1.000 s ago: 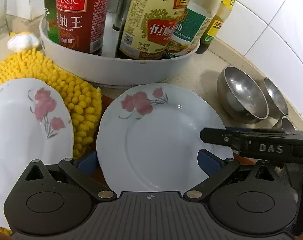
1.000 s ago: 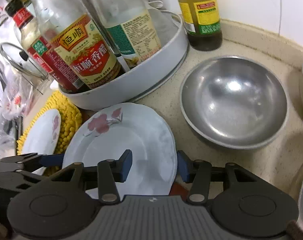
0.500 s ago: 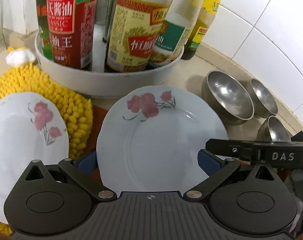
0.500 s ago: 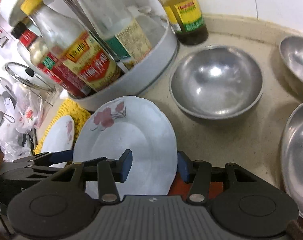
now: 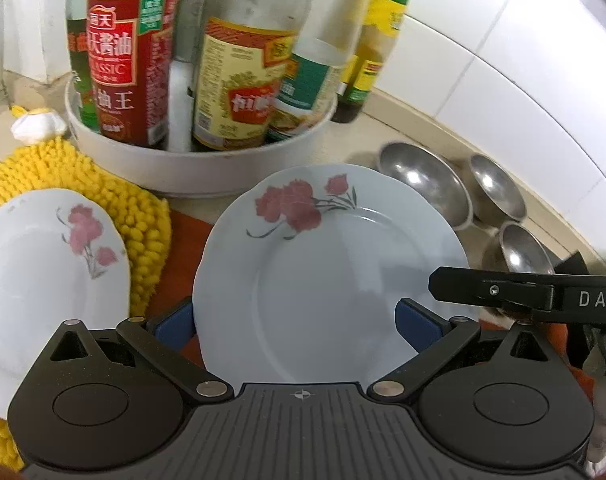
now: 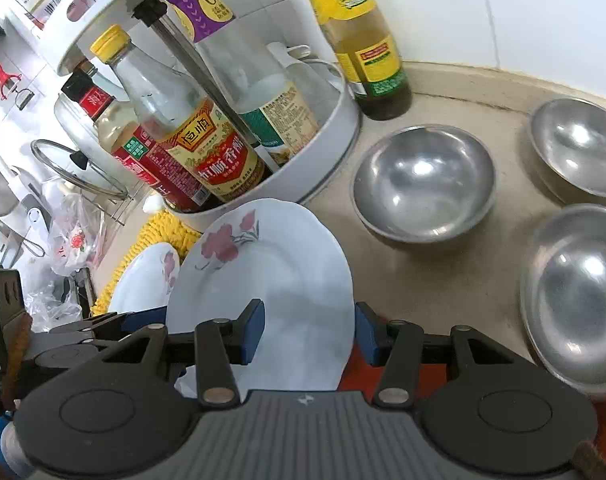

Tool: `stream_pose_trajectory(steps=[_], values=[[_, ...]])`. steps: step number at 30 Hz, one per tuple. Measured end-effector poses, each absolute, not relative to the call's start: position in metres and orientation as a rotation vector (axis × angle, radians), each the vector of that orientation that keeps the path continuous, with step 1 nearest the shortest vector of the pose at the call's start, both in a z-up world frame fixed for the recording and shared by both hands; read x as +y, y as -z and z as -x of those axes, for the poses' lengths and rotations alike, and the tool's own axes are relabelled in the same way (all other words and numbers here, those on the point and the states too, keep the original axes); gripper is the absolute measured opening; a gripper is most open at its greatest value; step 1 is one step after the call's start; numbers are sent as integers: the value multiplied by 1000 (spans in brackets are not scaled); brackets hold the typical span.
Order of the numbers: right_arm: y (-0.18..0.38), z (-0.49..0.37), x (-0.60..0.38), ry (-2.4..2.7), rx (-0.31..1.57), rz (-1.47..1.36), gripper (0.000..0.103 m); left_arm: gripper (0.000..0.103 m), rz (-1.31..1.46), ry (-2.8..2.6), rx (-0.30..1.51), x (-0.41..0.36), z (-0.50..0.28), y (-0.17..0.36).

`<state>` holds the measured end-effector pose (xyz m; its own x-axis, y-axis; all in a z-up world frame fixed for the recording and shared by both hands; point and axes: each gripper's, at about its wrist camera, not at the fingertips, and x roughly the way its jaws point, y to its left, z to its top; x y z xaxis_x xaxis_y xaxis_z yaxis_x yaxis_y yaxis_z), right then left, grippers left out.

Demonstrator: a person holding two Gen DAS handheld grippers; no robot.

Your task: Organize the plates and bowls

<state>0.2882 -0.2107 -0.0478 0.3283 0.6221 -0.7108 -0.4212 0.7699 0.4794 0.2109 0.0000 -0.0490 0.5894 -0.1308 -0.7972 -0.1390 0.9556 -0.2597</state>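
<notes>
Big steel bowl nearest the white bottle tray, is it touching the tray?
Apart. The right wrist view shows a strip of bare beige counter between the steel bowl rim and the white tray wall.

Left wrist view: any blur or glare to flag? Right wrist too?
Left wrist: bottles motion-smeared, wall tiles blown out top right, fisheye bends the counter edge. Right wrist: sharper; glare spots in the steel bowls, plate evenly lit.

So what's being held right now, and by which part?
The flowered plate, between both grippers: the right gripper clamps its right rim, the left gripper its near left rim.
</notes>
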Motion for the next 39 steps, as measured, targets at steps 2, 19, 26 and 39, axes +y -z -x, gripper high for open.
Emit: stream_pose_trajectory(steps=[2, 19, 26, 39], values=[[48, -280, -217, -674, 1036, -227, 46, 102, 298, 11, 954, -6, -207, 51], [66, -220, -254, -580, 1098, -265, 46, 102, 235, 95, 1019, -44, -170, 70], [75, -192, -266, -554, 1139, -274, 46, 102, 219, 127, 1050, -57, -152, 77], [88, -161, -285, -495, 1166, -273, 47, 101, 205, 215, 1099, -64, -142, 86]])
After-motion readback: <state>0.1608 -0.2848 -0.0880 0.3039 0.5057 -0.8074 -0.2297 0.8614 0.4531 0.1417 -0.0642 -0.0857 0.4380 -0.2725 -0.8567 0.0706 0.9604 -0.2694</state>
